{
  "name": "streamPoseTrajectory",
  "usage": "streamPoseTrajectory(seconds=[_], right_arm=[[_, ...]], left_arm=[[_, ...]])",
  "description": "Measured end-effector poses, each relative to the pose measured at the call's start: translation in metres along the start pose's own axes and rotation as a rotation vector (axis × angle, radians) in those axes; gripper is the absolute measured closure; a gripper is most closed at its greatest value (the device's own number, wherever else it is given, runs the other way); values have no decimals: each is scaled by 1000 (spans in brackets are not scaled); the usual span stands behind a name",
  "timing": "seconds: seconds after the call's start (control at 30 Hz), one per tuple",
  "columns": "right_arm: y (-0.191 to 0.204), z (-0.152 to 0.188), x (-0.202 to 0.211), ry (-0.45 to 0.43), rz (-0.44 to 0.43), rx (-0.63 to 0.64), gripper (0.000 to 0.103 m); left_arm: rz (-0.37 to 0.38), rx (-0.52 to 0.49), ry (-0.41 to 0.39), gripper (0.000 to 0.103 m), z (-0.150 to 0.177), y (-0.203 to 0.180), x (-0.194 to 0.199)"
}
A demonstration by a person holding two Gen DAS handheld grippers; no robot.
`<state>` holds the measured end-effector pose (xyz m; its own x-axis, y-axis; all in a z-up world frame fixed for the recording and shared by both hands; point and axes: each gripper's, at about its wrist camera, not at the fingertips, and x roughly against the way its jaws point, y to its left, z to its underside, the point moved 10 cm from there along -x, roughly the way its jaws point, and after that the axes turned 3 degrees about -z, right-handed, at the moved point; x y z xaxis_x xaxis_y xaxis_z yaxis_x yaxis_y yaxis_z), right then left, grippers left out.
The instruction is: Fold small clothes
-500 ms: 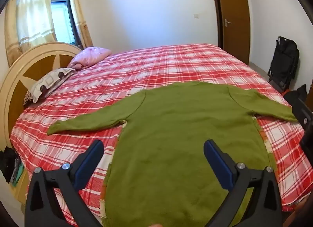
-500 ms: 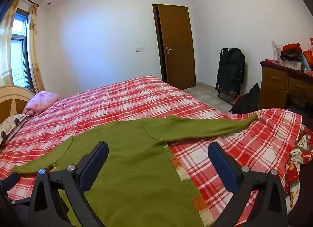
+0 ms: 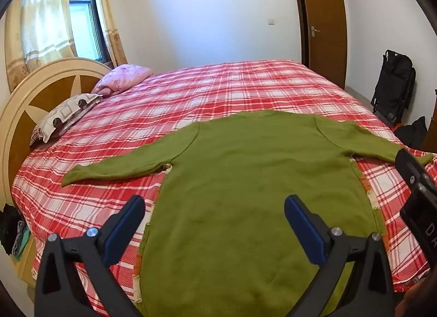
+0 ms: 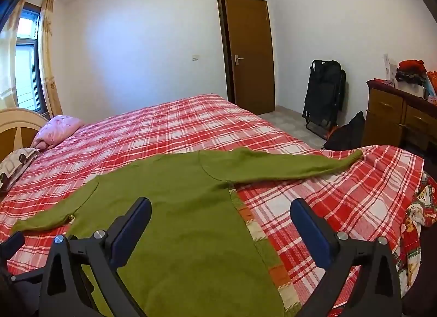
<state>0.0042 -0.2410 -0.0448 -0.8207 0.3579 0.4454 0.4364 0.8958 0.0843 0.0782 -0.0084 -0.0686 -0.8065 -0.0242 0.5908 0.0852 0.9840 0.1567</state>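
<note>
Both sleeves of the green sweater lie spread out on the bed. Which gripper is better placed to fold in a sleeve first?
Probably the right gripper: open, over the green sweater's right edge, near its right sleeve.

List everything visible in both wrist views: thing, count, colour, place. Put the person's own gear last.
sweater: one, olive green, spread flat on the bed, sleeves out to both sides
bedspread: one, red and white plaid, covering the bed
pink pillow: one, at the headboard
patterned pillow: one, grey and white, beside the pink one
headboard: one, cream and brown, round
window: one, with yellow curtains
door: one, brown, far wall
folding chair: one, black, against the wall
dresser: one, brown, clutter on top
left gripper: black, blue fingers, open over the sweater
right gripper: black, blue fingers, open over the sweater's right edge
</note>
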Motion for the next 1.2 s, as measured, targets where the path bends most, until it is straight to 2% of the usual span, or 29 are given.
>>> streamPoseTrajectory(seconds=[1.2], right_arm=[[0, 8, -8, 42, -8, -7, 1]], left_arm=[[15, 6, 4, 0, 0, -7, 1]])
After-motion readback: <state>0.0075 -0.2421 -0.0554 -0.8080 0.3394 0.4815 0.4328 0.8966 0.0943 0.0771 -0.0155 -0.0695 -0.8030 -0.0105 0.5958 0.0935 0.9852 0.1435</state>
